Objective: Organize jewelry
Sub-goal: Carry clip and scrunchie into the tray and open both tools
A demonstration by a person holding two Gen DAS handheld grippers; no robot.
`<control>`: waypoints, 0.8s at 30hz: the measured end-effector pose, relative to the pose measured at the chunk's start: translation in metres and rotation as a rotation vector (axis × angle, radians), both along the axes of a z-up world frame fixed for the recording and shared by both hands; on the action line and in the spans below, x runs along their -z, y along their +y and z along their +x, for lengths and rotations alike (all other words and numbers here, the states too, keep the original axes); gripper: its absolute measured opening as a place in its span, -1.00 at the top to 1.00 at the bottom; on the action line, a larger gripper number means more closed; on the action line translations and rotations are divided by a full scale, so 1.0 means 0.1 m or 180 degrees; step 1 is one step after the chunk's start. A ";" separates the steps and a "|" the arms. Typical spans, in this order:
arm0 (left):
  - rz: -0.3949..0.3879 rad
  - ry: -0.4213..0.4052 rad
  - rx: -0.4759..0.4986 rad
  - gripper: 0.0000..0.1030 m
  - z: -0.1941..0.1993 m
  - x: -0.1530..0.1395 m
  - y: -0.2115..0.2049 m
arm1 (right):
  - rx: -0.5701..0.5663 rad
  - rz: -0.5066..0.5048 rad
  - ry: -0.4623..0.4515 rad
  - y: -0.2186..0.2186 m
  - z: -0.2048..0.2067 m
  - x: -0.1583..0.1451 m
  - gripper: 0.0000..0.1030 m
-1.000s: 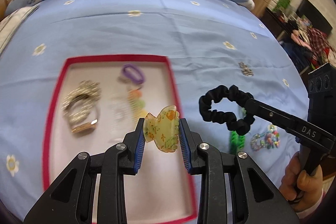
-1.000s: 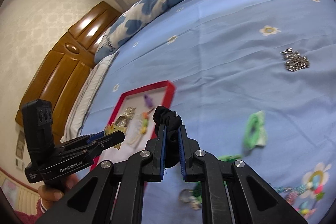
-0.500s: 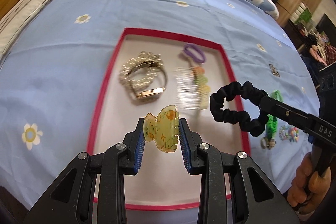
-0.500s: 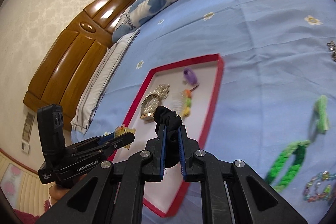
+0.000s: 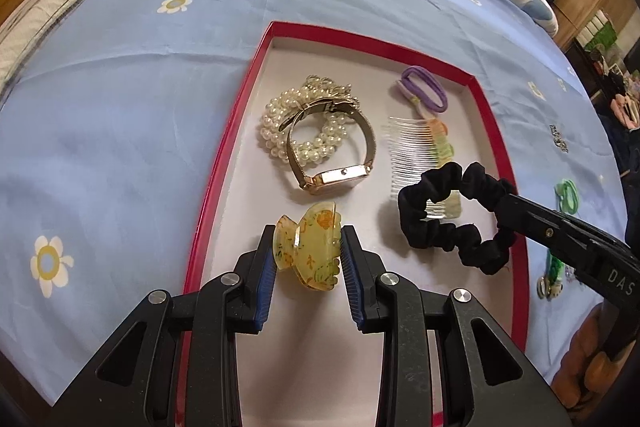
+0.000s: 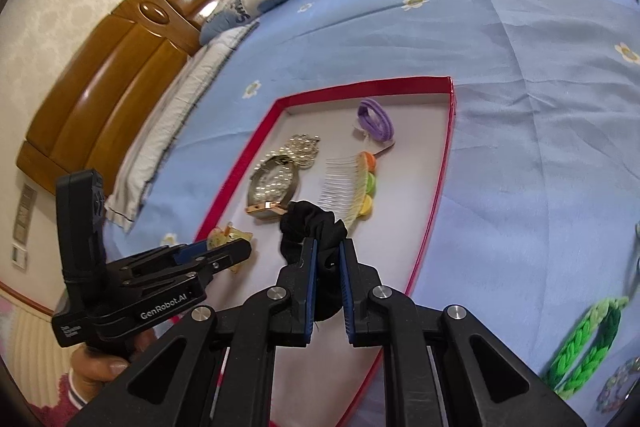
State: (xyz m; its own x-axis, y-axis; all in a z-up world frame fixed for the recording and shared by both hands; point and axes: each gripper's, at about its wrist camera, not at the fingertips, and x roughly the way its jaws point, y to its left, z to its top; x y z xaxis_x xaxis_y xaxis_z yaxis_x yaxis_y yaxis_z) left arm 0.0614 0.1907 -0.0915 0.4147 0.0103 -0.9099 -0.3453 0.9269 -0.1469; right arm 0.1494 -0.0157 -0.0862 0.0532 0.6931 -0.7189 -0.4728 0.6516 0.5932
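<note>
The left gripper [image 5: 307, 259] is pinching a yellow claw clip [image 5: 308, 251] by its flat sides, hovering over the near part of the red tray [image 5: 212, 183]. The clip looks light, stiff and glossy, so likely slippery and brittle under hard squeezing. The right gripper [image 6: 328, 267] is clamping a black scrunchie [image 5: 452, 215] at one bunched edge, its loop dangling over the tray's right side above the clear comb [image 5: 416, 155]; it appears soft, limp and forgiving.

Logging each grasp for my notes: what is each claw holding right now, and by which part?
Left claw: translucent yellow floral hair claw clip, pinched across its sides. Right claw: black fabric scrunchie, gripped at one edge of its loop.
</note>
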 end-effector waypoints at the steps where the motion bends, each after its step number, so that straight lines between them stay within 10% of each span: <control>1: 0.0008 -0.0001 0.0006 0.44 0.01 0.01 0.00 | -0.0014 -0.0047 -0.0010 0.02 0.01 0.02 0.78; 15: 0.0089 0.0058 0.0052 0.36 0.04 0.03 -0.04 | -0.0110 -0.0233 0.0005 0.13 0.07 0.15 0.68; 24: 0.0120 0.0077 0.0045 0.19 0.05 0.02 -0.06 | -0.0111 -0.0165 0.0021 0.13 0.06 0.10 0.25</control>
State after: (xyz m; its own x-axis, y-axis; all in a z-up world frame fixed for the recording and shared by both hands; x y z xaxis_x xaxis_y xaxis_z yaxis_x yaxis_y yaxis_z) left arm 0.0661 0.1843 -0.0931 0.3931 0.0392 -0.9187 -0.3352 0.9364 -0.1035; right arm 0.1550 -0.0026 -0.0965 0.0247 0.6562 -0.7542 -0.4919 0.6648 0.5622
